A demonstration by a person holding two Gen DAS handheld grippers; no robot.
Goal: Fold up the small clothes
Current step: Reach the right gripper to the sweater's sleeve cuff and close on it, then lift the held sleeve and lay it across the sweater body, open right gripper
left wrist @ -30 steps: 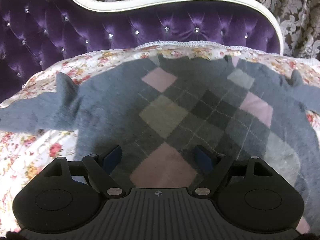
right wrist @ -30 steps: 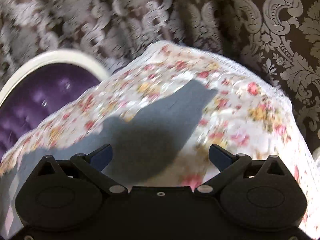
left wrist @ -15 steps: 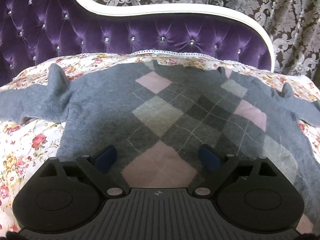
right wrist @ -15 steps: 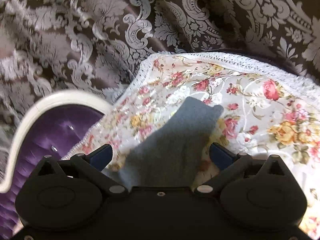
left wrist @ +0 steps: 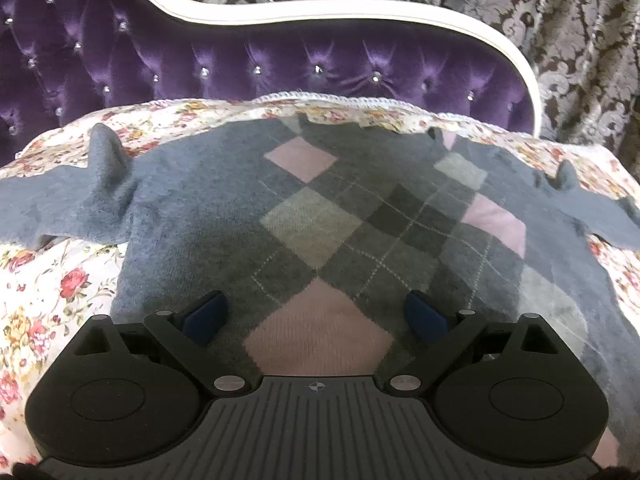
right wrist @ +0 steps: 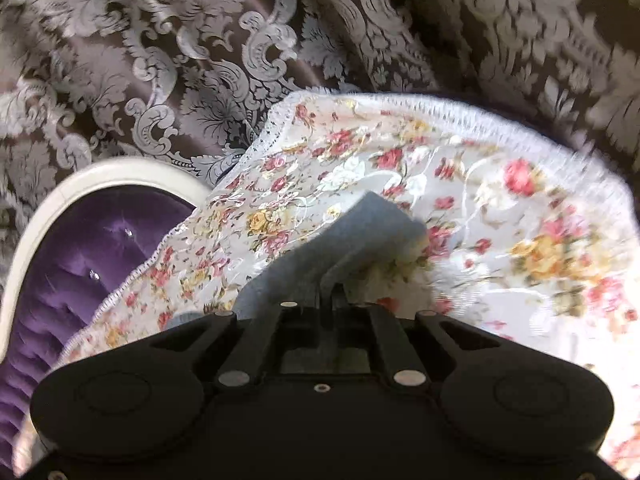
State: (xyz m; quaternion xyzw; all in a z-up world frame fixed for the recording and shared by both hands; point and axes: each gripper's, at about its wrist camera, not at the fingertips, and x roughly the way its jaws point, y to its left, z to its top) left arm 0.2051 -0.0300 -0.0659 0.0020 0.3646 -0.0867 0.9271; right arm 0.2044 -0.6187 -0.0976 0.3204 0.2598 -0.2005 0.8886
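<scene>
Left wrist view: grey knit sweater with pink/grey argyle diamonds [left wrist: 320, 216] lies spread flat on the white floral bedspread [left wrist: 52, 296], filling the centre of the frame. Sleeves run out to the left and right edges. Purple tufted velvet headboard with a white curved frame [left wrist: 280, 68] sits across the top, brown damask curtain [left wrist: 580, 32] at upper right. Left gripper [left wrist: 316, 316] at bottom centre, fingers wide apart, holding nothing, over the sweater's lower pink diamond.

Right wrist view: right gripper [right wrist: 330, 292] at lower centre, fingers together, clamped on the grey sleeve [right wrist: 360, 228]. Sleeve end sits mid-frame on the bedspread. Headboard at lower left, curtain across the top. Right side is motion-blurred.
</scene>
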